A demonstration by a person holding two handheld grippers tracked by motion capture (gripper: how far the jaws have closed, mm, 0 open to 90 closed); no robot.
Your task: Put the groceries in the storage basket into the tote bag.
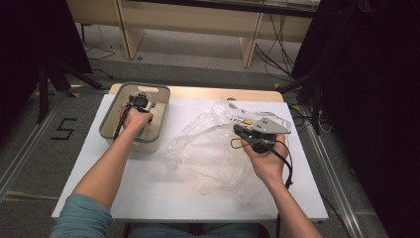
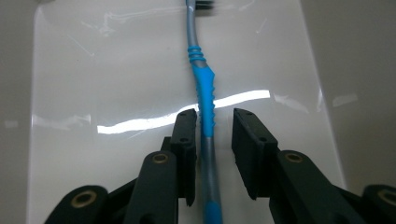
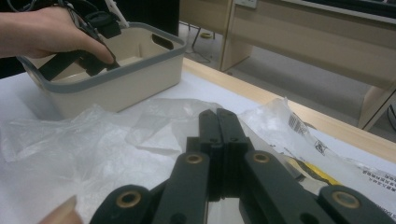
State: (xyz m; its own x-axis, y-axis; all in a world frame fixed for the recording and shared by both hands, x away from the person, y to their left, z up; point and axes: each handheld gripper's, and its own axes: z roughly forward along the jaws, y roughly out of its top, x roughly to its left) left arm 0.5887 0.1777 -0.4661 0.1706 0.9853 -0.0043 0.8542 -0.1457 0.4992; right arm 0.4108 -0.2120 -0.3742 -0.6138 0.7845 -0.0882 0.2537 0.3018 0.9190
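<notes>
With the left gripper [image 2: 214, 128] jaws apart around the toothbrush [image 2: 205, 109] in the bin [image 1: 110, 126], we should lift straight up, right gripper [image 3: 218, 122] closed.

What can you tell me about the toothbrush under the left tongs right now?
The toothbrush has a slim grey handle with bright blue ribbed, rubbery-looking grip sections. It lies flat on the pale, glossy floor of the bin, running lengthwise away from the camera, with the dark head end blurred at the far end. The handle sits between the jaws of the left tongs. A gap shows on the right side; the left jaw looks very close, but contact is unclear.
</notes>
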